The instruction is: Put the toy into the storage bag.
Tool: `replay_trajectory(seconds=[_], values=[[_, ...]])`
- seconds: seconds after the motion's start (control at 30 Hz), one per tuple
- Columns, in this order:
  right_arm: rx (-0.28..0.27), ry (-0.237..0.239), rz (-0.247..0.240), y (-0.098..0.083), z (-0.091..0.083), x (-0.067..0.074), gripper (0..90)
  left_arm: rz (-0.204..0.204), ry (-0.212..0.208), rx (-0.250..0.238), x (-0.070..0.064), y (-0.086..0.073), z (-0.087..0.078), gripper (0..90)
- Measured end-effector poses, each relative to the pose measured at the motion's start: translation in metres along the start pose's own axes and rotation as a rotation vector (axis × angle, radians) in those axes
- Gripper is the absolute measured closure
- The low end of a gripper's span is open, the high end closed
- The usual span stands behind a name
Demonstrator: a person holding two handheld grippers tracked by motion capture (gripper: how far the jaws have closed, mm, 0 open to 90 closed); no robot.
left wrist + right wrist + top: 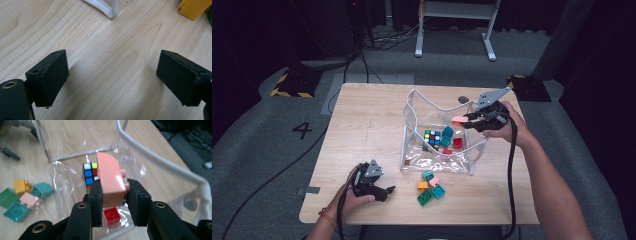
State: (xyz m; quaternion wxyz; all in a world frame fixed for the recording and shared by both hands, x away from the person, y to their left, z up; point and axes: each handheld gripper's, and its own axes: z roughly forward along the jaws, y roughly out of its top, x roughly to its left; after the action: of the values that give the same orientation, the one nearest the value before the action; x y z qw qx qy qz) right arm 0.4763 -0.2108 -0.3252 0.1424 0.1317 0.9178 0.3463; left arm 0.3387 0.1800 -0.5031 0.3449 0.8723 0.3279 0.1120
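In the high view, your right gripper (460, 120) is above the far right corner of the clear bag (412, 131), and it pinches a pink block (456, 119) between its jaws. The bag stands open on the wooden table (362, 130). Inside it lie a colour cube (432, 137), two teal blocks and two red blocks. Your left gripper (388, 192) rests low at the near left part of the table, well apart from the bag. Near the bag's front edge, a small heap of loose blocks (430, 187) lies on the wood: teal, orange, pink and green.

In the left gripper view, the two black jaws stand wide apart with nothing between them, only bare wood. A white corner of the bag (107, 8) is at the top, and a yellow block (193, 7) is at the upper right.

In the right gripper view, the jaws are pressed on the pink block (111, 178) from both sides. The block is rounded at its top, and its studs point to the right. Behind it, inside the bag, you see the colour cube (89, 173), and below it a red block (112, 216). The loose blocks (25, 197) lie outside the bag at the left.
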Motion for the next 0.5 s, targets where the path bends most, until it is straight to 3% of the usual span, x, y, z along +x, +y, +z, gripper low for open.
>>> replay_trajectory(seconds=[0.07,0.13,0.27,0.3,0.33,0.37,0.5], values=[[0.013,-0.005,0.007,-0.004,-0.002,-0.002,67.0,0.0,0.002,0.0,0.0,0.0,0.0,10.8],[0.035,-0.011,0.05,-0.009,-0.005,-0.004,66.9,-0.002,0.001,-0.002,0.0,0.0,0.0,10.8],[0.05,-0.022,0.038,-0.013,-0.008,-0.006,66.3,-0.003,0.001,-0.002,0.0,0.0,0.0,10.8],[0.05,-0.038,0.044,-0.017,-0.011,-0.005,58.8,0.0,0.0,0.0,0.0,0.0,0.0,10.8],[0.05,-0.038,0.044,-0.017,-0.011,-0.005,58.8,0.0,0.0,0.0,0.0,0.0,0.0,10.8],[0.008,-0.037,0.057,-0.023,-0.017,-0.002,57.2,0.0,0.001,0.0,0.0,0.0,0.0,10.8],[-0.067,-0.054,0.113,-0.033,-0.029,0.002,52.5,-0.001,0.0,0.0,0.0,0.0,0.0,10.8]])
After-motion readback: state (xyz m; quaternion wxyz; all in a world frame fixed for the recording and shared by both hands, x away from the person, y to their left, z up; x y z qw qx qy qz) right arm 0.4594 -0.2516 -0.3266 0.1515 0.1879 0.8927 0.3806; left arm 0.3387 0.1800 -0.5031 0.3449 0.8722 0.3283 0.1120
